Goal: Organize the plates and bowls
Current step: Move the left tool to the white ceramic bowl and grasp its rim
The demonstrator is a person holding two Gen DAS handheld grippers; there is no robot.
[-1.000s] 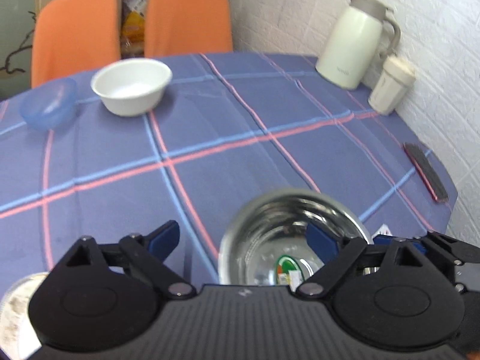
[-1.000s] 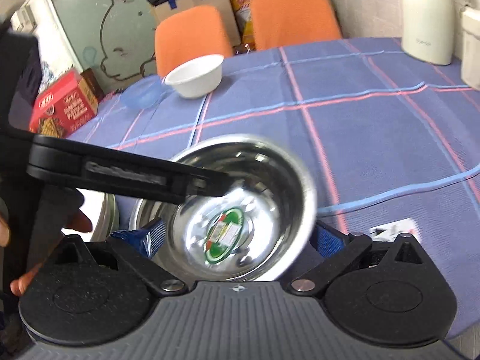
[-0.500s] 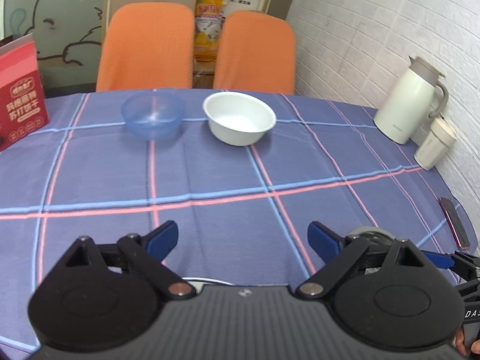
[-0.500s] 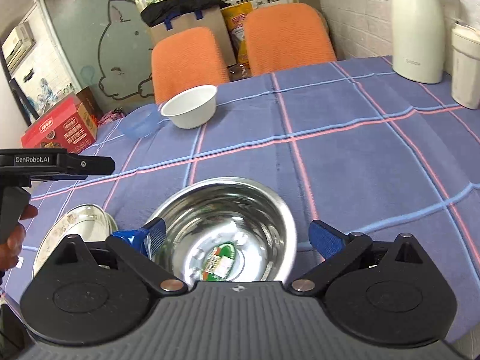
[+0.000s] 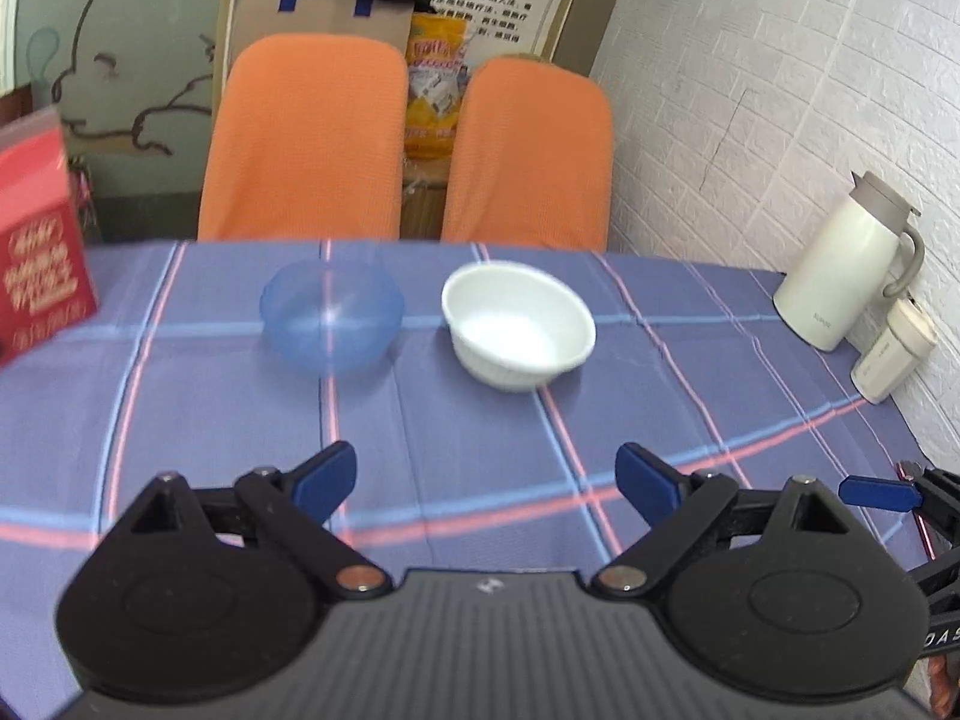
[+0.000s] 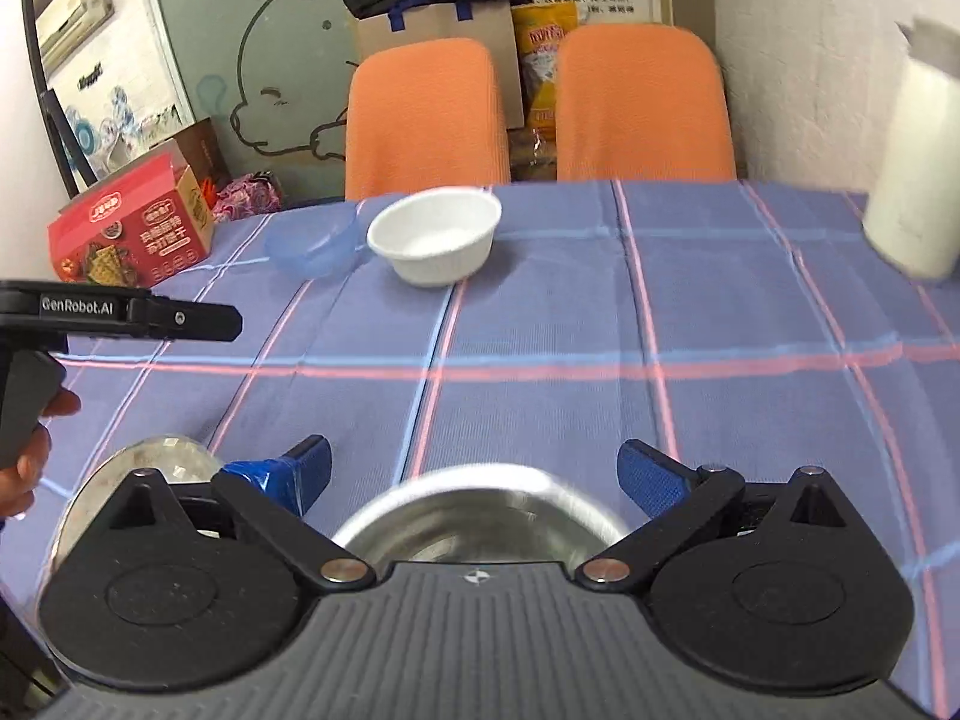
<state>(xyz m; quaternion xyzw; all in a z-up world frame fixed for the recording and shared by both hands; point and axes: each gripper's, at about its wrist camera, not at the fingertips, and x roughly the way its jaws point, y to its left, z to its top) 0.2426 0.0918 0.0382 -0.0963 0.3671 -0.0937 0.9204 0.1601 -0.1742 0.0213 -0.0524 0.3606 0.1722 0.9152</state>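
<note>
Table [image 5: 600,420]: far bowls sit well apart from your near pile; long reach risks dragging cloth.
Steel bowl [image 6: 480,498]: just under right gripper [image 6: 474,474], fingers spread, empty; lowering could clip rim.
White bowl [image 5: 519,324], blue bowl [image 5: 330,315]: side by side, far.
Left gripper [image 5: 486,474]: spread, empty.

Both tongs now sit higher and farther back than a second ago. The steel bowl [image 6: 480,504] has slipped from the left view and shows only its rim under the right tongs [image 6: 474,471].
</note>
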